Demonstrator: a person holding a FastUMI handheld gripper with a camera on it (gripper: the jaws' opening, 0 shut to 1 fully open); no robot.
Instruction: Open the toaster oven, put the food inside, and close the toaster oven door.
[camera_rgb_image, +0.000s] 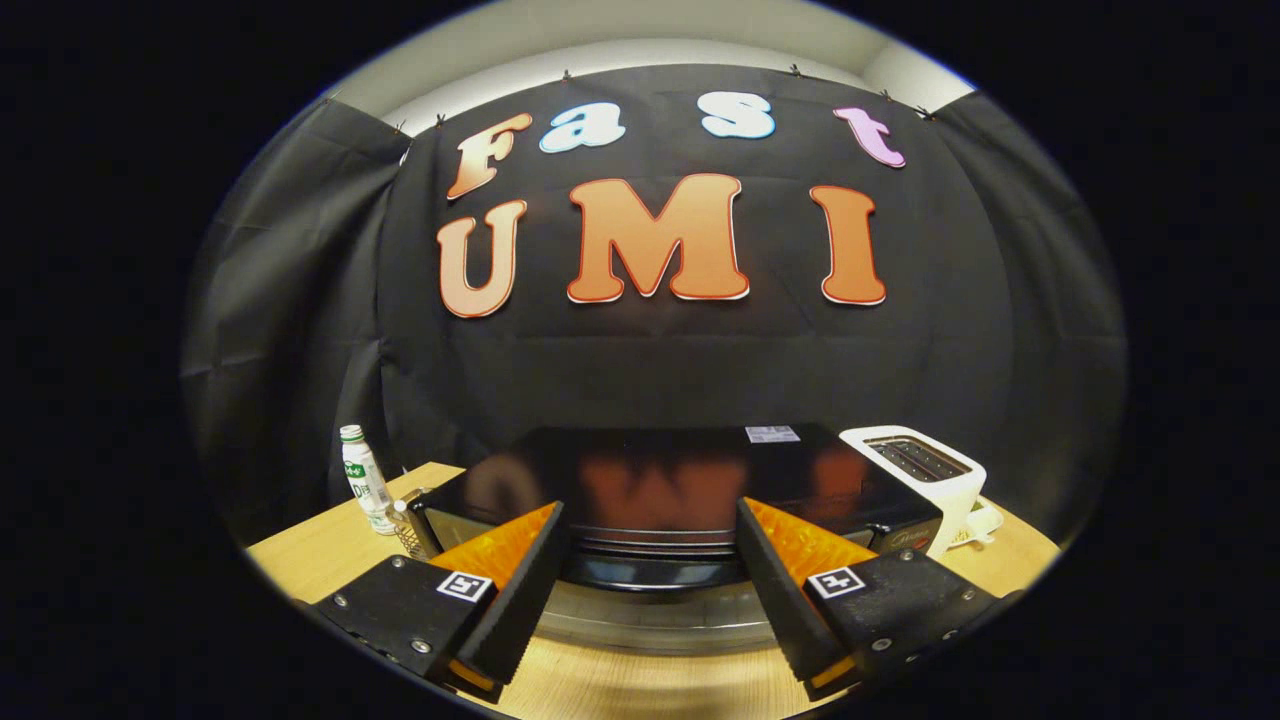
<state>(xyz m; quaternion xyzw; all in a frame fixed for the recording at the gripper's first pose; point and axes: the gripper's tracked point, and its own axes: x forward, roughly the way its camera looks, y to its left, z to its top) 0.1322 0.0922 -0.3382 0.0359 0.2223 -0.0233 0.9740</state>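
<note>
Jaws stand wide apart with nothing between them, the gripper (650, 590) poised just in front of the toaster oven (660, 500), and both fingers frame the top of its door.

From the gripper view, the toaster oven sits on the wooden counter (310, 555) toward its back edge, against the booth wall. Its top is dark and glossy, mirror-like, so it will likely be slippery to any side grip. Its door (655, 605), shut as far as I can tell, shows as a curved glass panel below a dark band that may be the handle (655, 572), though blur makes that uncertain. That bar is the place to take hold: stiff and made for pulling. Glass is fragile and slick, so pressing on the panel itself looks unwise. An appliance like this is probably heavy enough to stay put under a gentle pull, yet a sharp tug could drag it.

At the left back corner stands a small bottle (364, 480); a white toaster (925, 475) sits at the oven's right. No food can be picked out.
</note>
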